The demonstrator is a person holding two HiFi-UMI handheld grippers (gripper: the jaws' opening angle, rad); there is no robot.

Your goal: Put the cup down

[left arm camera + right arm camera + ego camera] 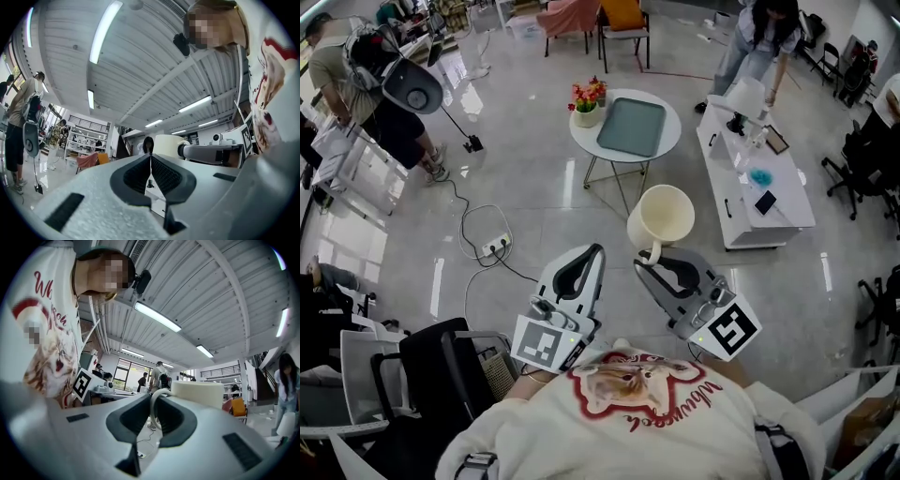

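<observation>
I had the right claw [652,258] pinching the looped handle [153,411] of a cream plastic cup [661,217]. The cup hung just ahead of that claw's tips, open mouth facing up at the head camera, in the air above the glossy grey floor. In the right gripper view the cup's pale body [197,392] sat just beyond the jaws and a little to their right. The left claw [595,253] was level with it on the left, its ribbed jaws pressed together with nothing between them [150,161]. Black-and-white square markers were the only labels on either claw. The red cursive lettering [675,405] on the cream sweatshirt behind the claws was too slanted for me to read. Well ahead of both claws stood a round white table [670,141] carrying a grey-green rectangular tray [630,127] and a small pot of red flowers [589,98]. A long white table [787,211] lay ahead and to the right of the right claw.
</observation>
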